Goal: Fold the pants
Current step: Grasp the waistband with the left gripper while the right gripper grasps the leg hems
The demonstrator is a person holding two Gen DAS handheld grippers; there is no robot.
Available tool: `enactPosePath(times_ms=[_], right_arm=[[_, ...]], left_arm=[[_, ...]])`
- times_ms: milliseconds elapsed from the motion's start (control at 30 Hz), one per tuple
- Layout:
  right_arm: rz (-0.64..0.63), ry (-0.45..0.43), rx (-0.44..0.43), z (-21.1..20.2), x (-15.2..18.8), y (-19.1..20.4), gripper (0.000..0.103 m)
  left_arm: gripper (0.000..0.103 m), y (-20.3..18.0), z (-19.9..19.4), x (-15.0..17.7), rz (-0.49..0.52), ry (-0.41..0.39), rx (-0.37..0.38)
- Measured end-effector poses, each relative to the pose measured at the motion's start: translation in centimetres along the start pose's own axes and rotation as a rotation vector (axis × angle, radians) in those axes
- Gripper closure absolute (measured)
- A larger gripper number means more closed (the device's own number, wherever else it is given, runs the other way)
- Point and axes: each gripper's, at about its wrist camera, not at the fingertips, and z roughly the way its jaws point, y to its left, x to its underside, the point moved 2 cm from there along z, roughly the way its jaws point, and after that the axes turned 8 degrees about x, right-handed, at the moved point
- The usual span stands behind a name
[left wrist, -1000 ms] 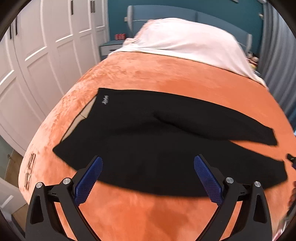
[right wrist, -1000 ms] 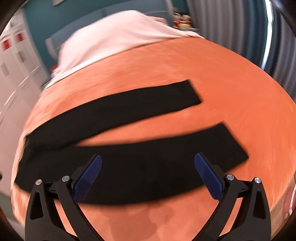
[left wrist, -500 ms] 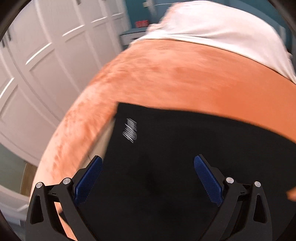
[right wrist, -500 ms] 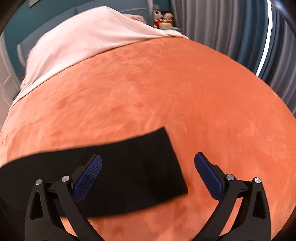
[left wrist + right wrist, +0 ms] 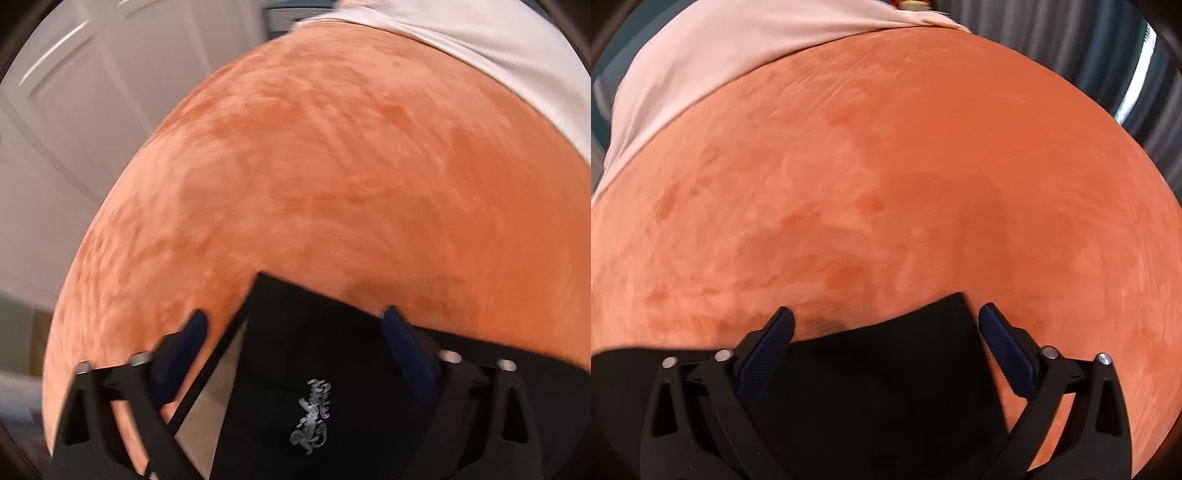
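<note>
Hovering with fingers spread wide and gripping nothing, the left gripper [image 5: 293, 325] straddles the far waistband corner of the black pants [image 5: 314, 369], which lie flat on the orange bedspread [image 5: 332, 166]; no fold shows, so the task looks barely begun. In the right wrist view the right gripper [image 5: 886, 321], likewise spread and empty, frames a leg cuff [image 5: 923, 332]. Blur and framing hide the rest of the pants.

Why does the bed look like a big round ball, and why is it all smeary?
Both views: the fisheye lens bends the flat orange bed into a ball. Left view: motion blur smears the tongs and the door. Right view: sharper, with a faint shadow above the pants.
</note>
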Motion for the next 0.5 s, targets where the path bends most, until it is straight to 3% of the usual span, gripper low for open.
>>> enactPosePath(times_ms=[33,67,100,133,200,300,500], right_arm=[[-0.026,0.003,0.029,0.1,0.1,0.4,0.06],[-0.036,0.004,0.033,0.1,0.3,0.5,0.078],[-0.03,0.001,0.01,-0.2,0.3,0.5,0.088],[-0.012,0.003,-0.037,-0.7,0.3,0.3,0.089],[-0.017,-0.024,-0.05,-1.9,0.3,0.1,0.09],[-0.016,-0.111,-0.108,-5.8,0.4,-0.7,0.091],[-0.022,-0.296,-0.255,-16.1,4.3,-5.1,0.091]], left_arm=[[0.067,-0.3,0.2,-0.2,0.013,0.0,-0.002],[0.072,-0.3,0.0,-0.2,0.008,0.001,-0.016],[0.083,-0.2,-0.4,-0.2,-0.006,0.002,0.014],[0.083,0.0,-0.8,-0.2,-0.014,-0.008,0.021],[0.083,0.5,-2.5,-0.3,-0.021,-0.055,0.043],[0.083,2.0,-6.9,0.5,-0.05,-0.14,0.126],[0.083,4.1,-15.9,5.7,-0.002,-0.212,0.213]])
